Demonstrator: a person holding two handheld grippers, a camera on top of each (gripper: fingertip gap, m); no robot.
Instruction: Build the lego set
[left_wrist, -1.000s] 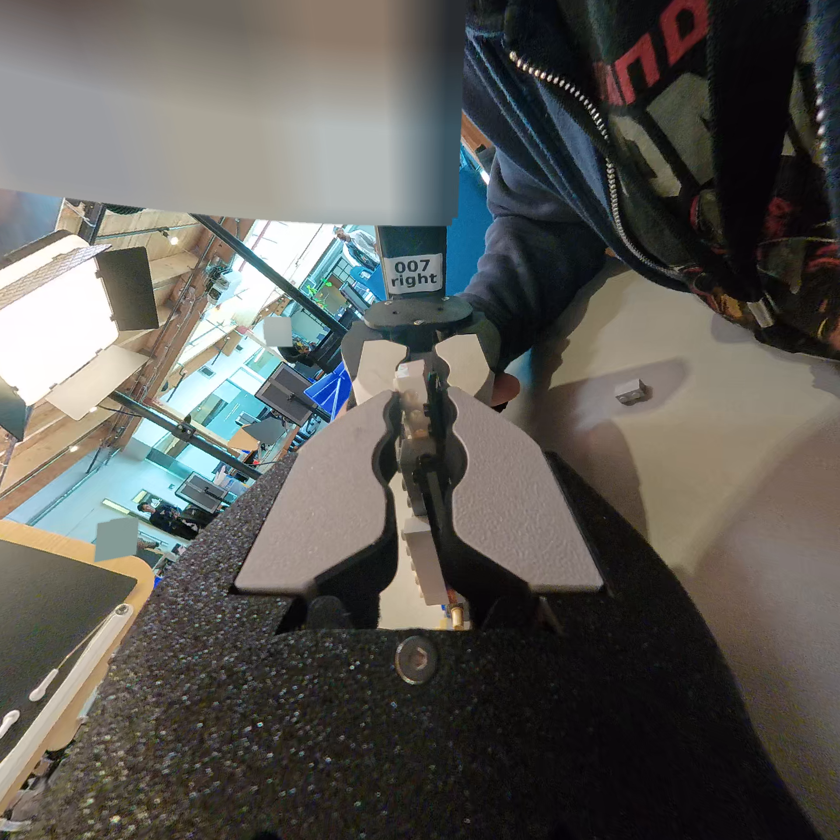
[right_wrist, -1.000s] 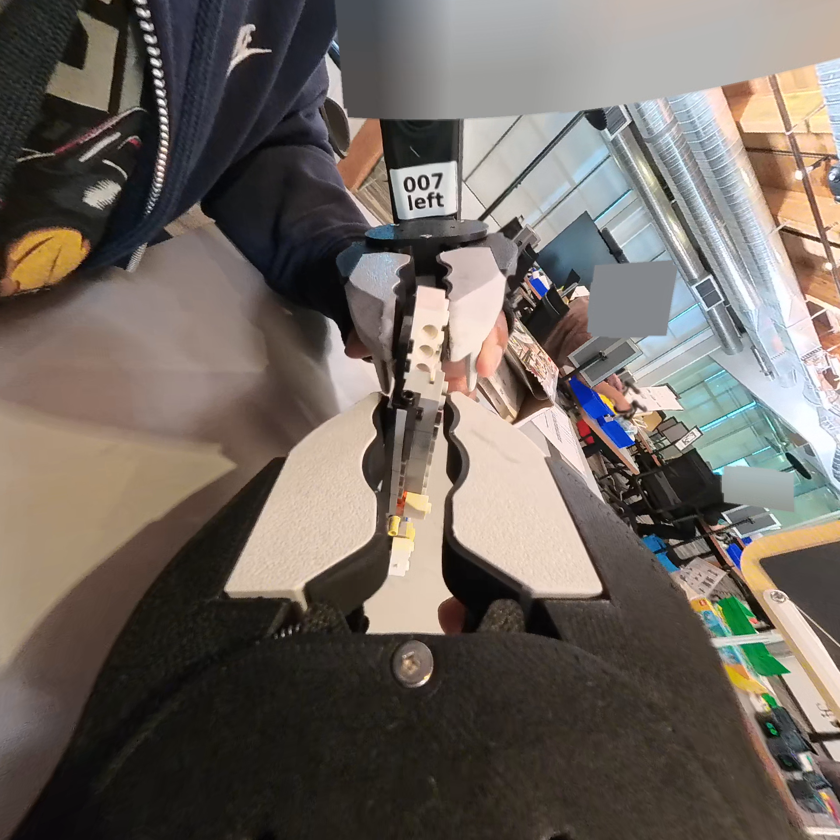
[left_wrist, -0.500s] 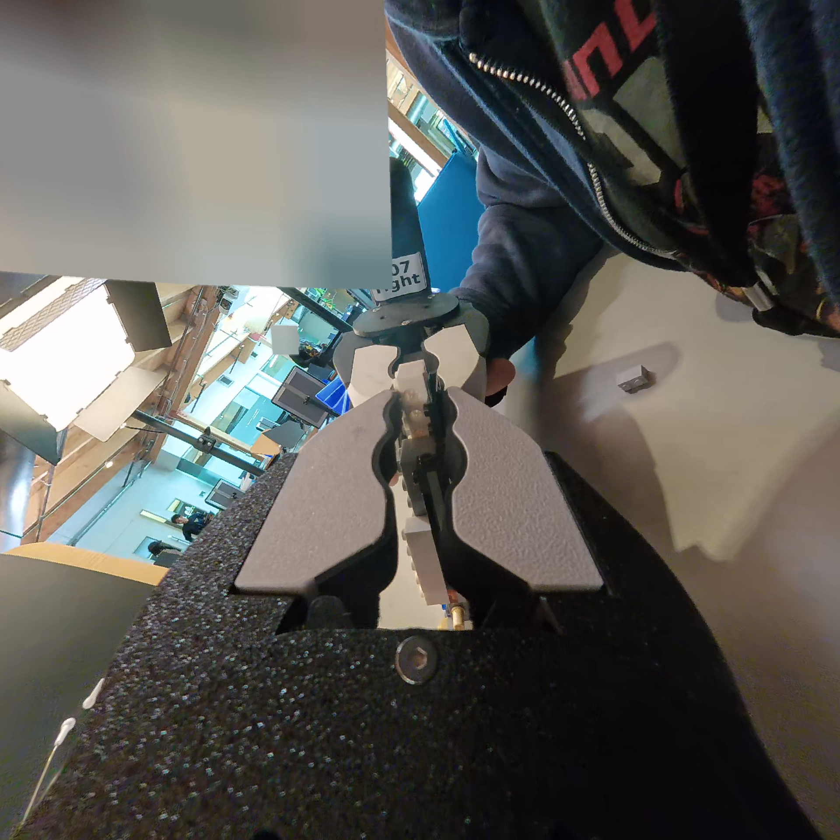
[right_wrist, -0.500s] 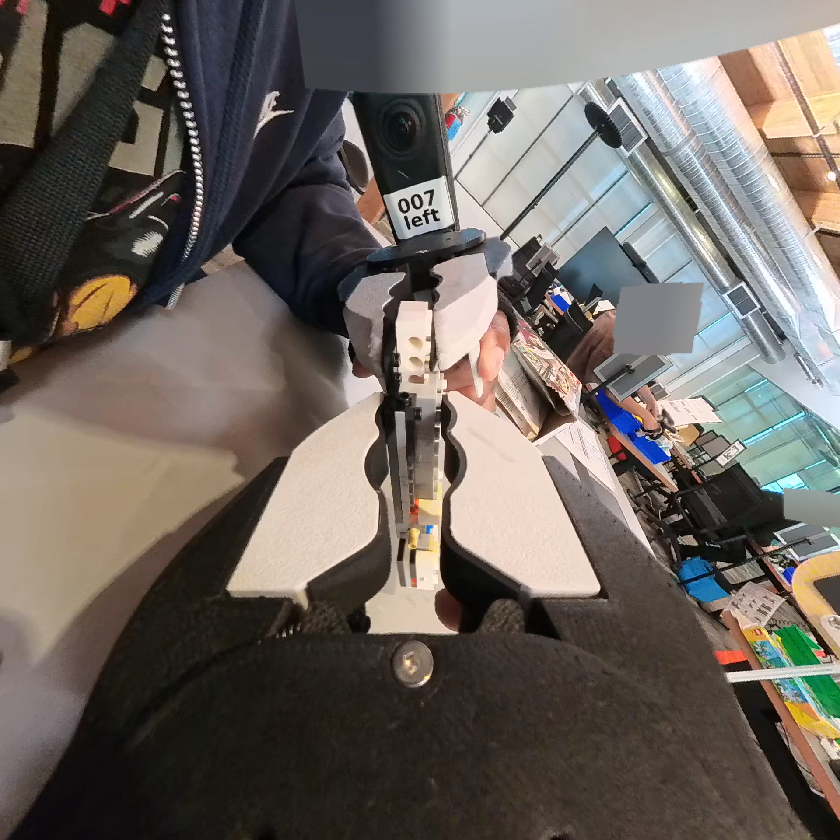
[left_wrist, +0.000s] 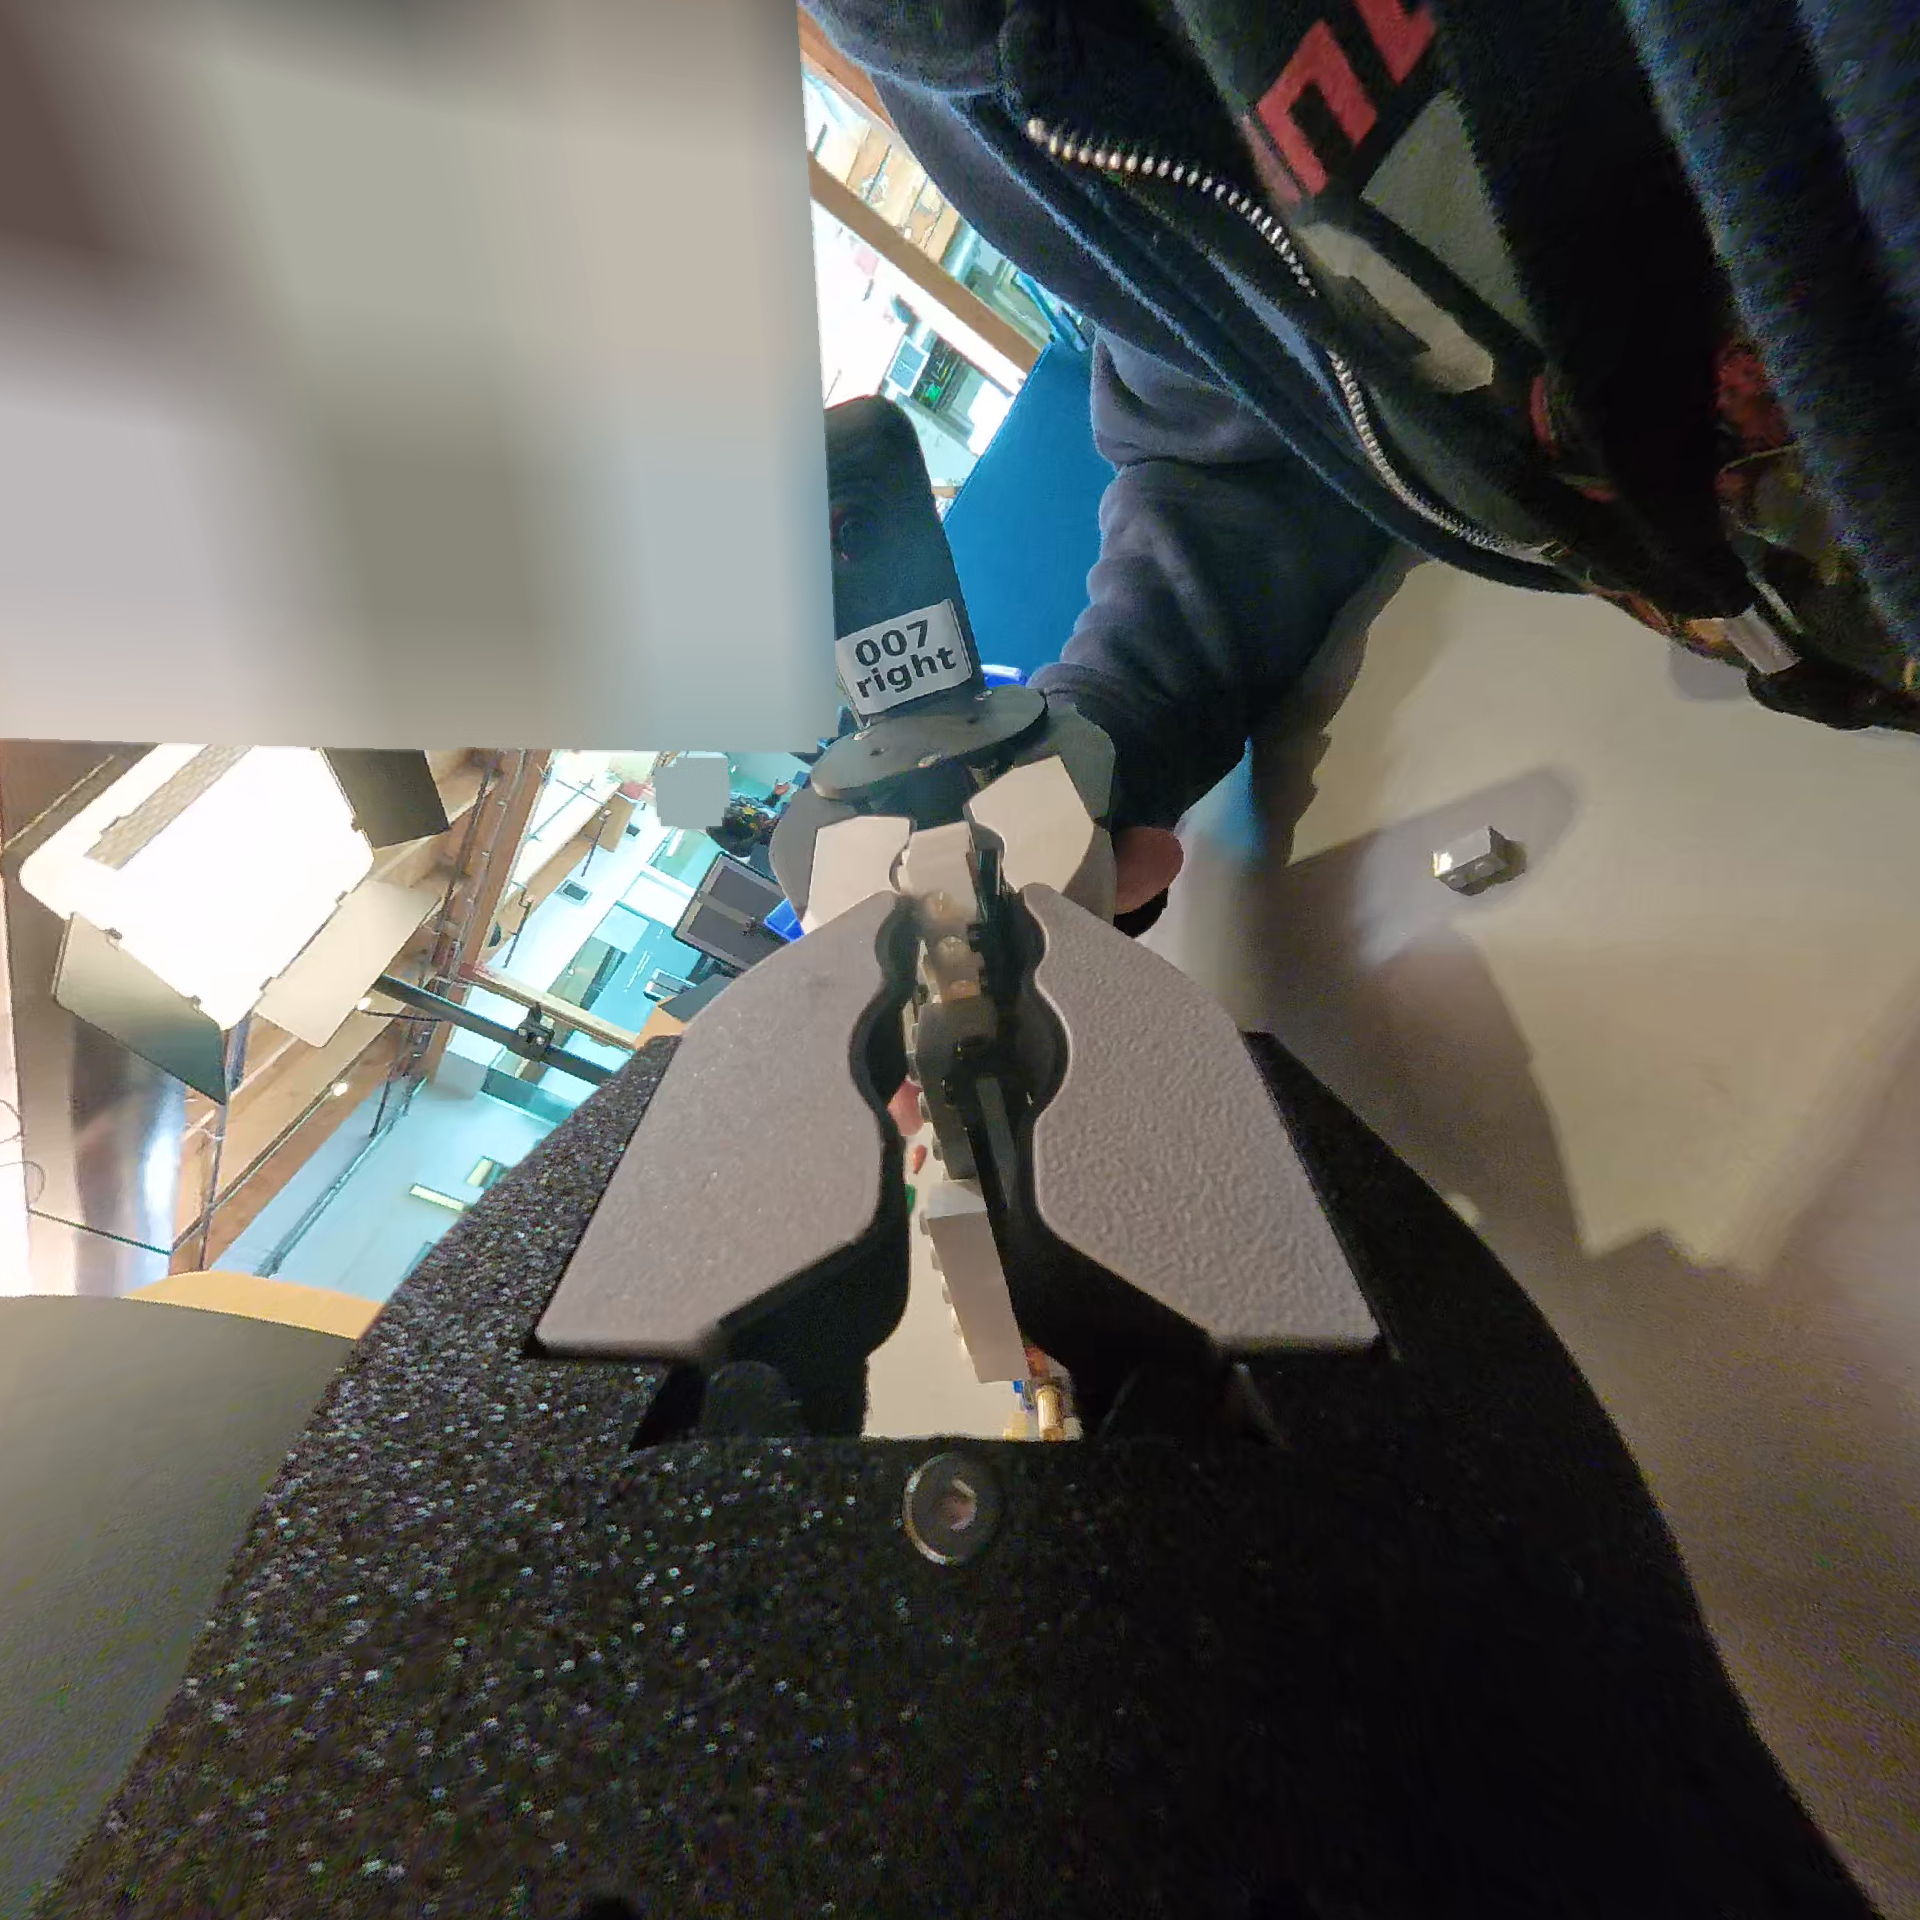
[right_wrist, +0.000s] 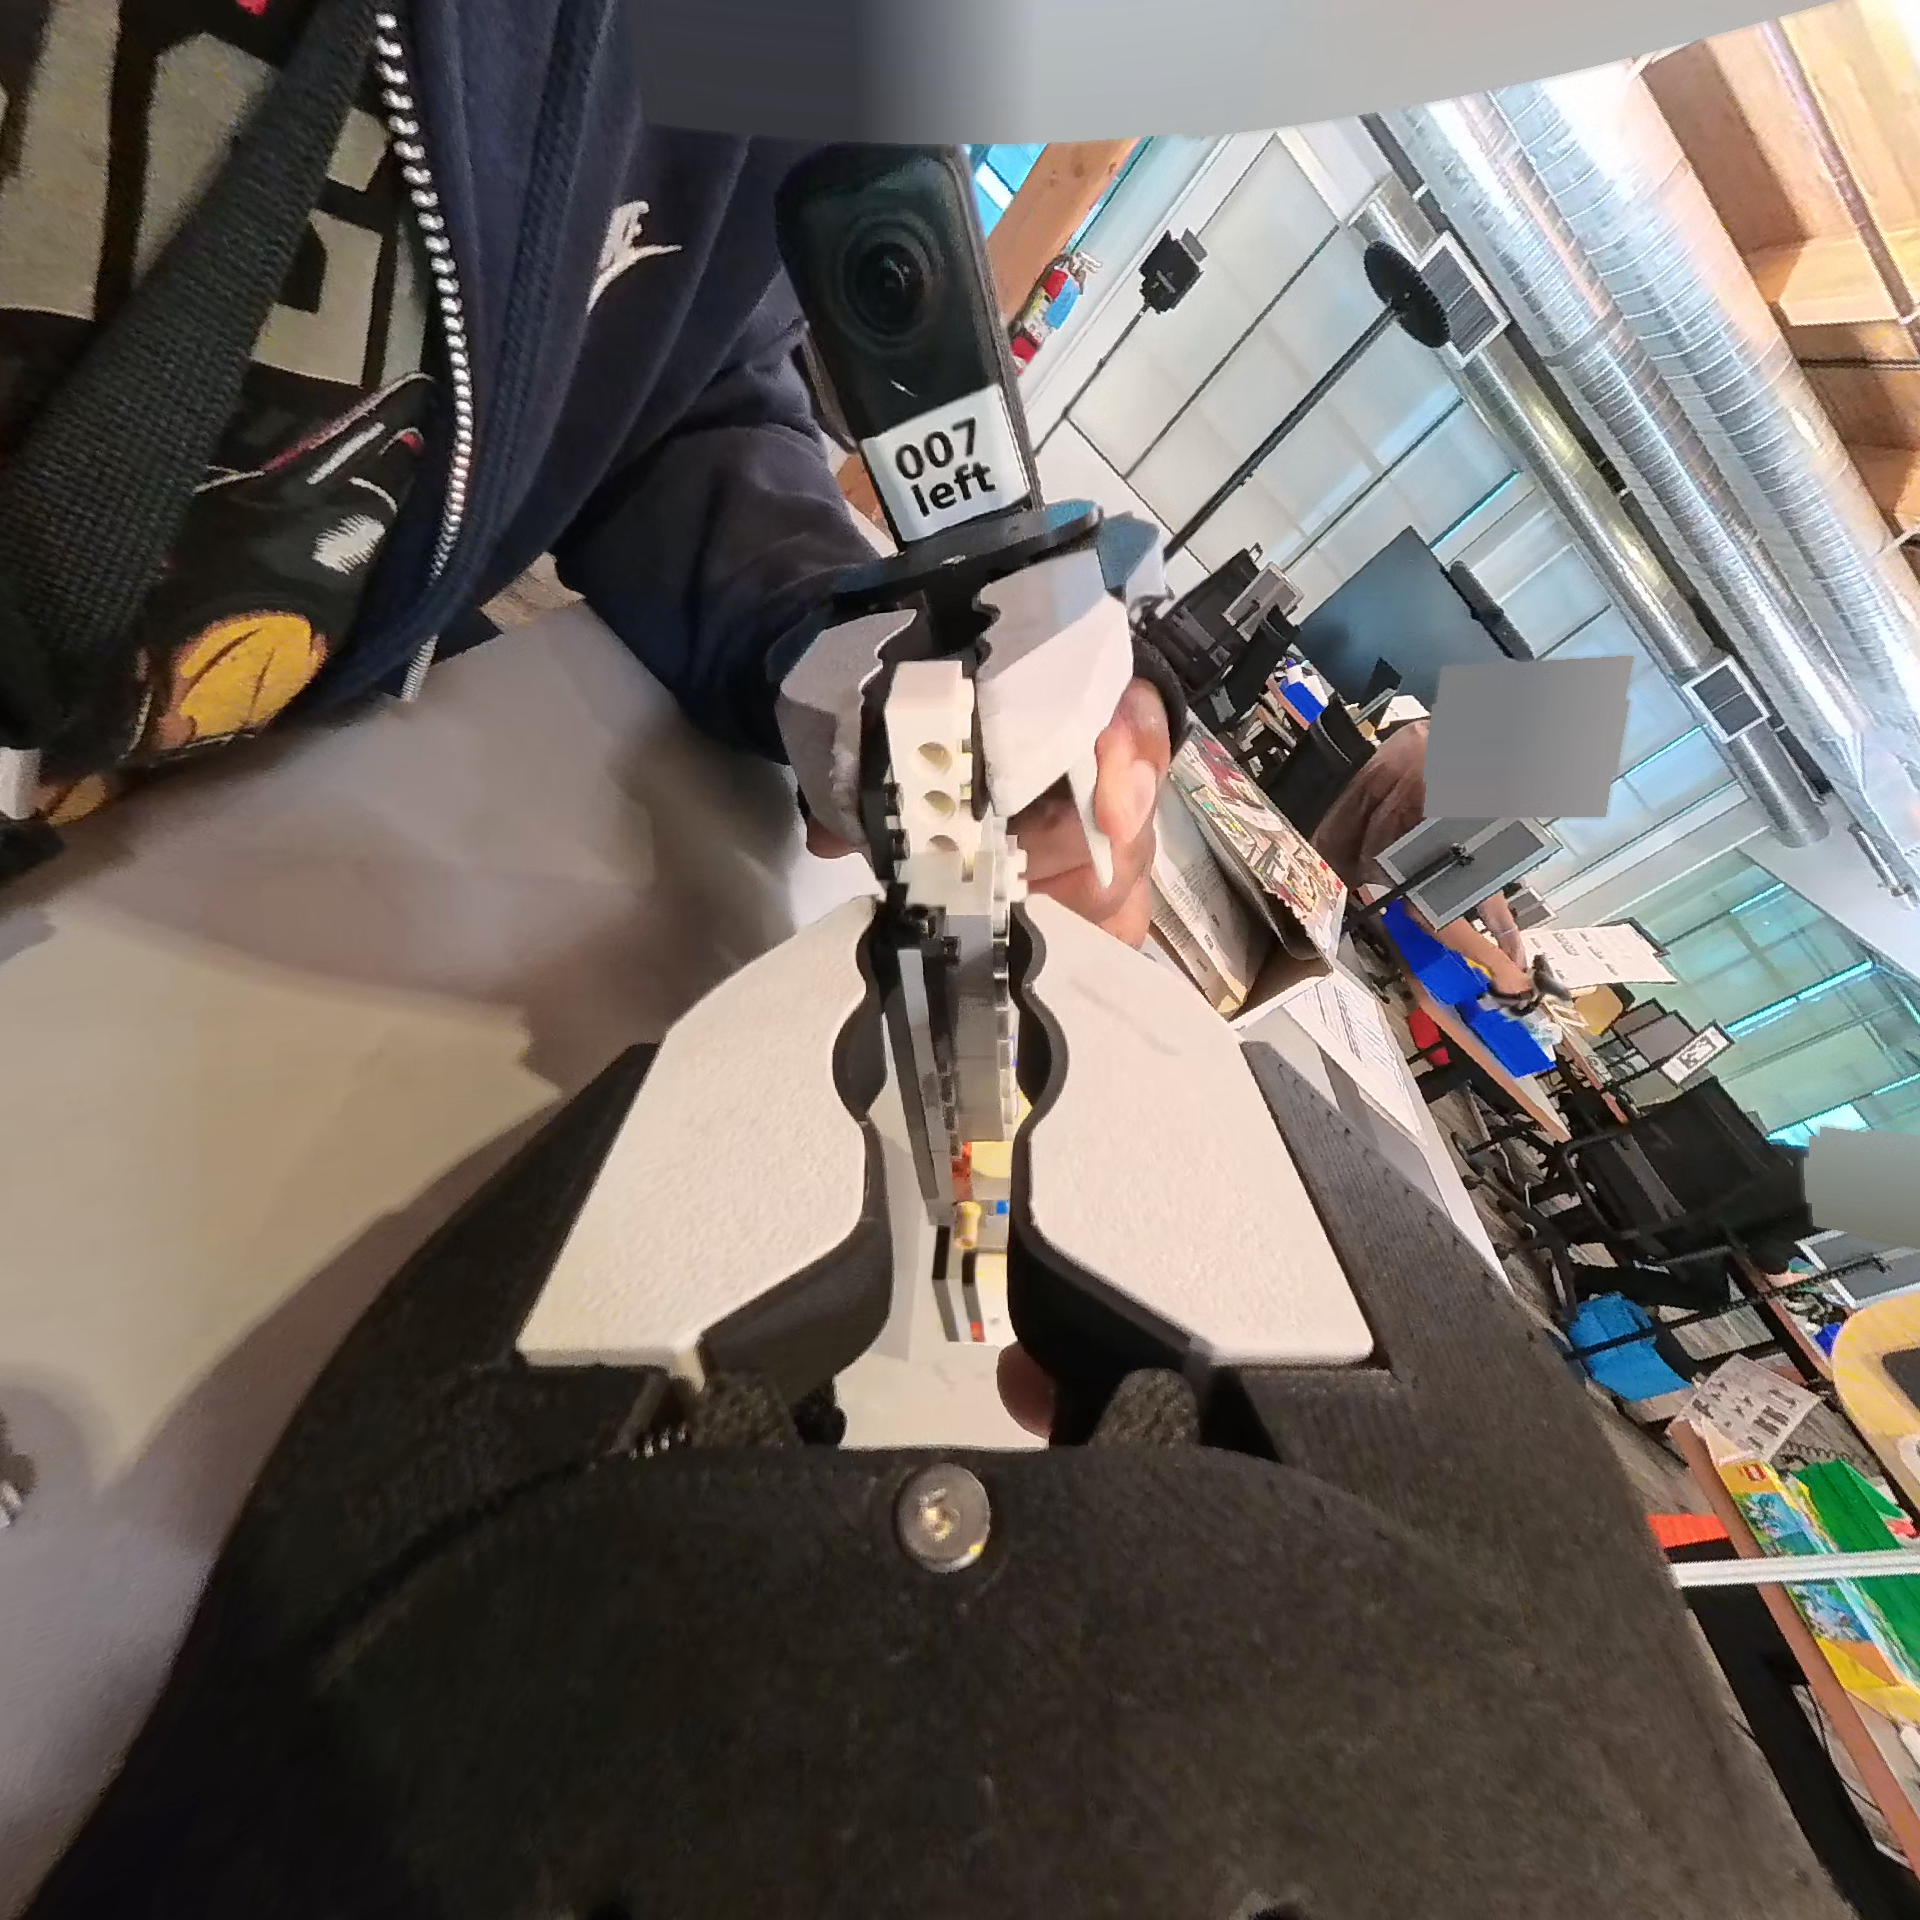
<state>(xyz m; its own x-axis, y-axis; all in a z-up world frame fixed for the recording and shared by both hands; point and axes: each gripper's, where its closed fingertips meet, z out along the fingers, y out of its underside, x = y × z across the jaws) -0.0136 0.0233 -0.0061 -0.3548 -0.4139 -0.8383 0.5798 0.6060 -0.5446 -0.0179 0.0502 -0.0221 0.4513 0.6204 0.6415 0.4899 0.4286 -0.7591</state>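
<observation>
Closest to the left wrist camera, the left gripper has its two grey fingers closed most of the way, with only a narrow slot left between them. That slot is filled by a long, thin assembly of grey, black and white plastic toy bricks. It runs lengthwise along the fingers, and its pale grey lower end reaches back toward the gripper body.

The right gripper shows the same arrangement from the opposite end. Its white fingers are drawn in on the grey and black middle of the brick assembly, with small yellow and orange pieces showing deeper in the slot. The two grippers face each other tip to tip, each gripping one end, so the assembly hangs between them in the air above the desk rather than resting on it.

Just past the right fingertips, a white brick with a row of round holes is part of the assembly and sits between the left gripper's pads. A person's hand wraps each handle, in the sleeves of a navy zip hoodie.

Farther off, a small loose grey brick lies alone on the pale grey desk, well apart from both grippers. Beyond that, a lit studio light panel hangs to the left, and other desks hold papers and blue bins.
</observation>
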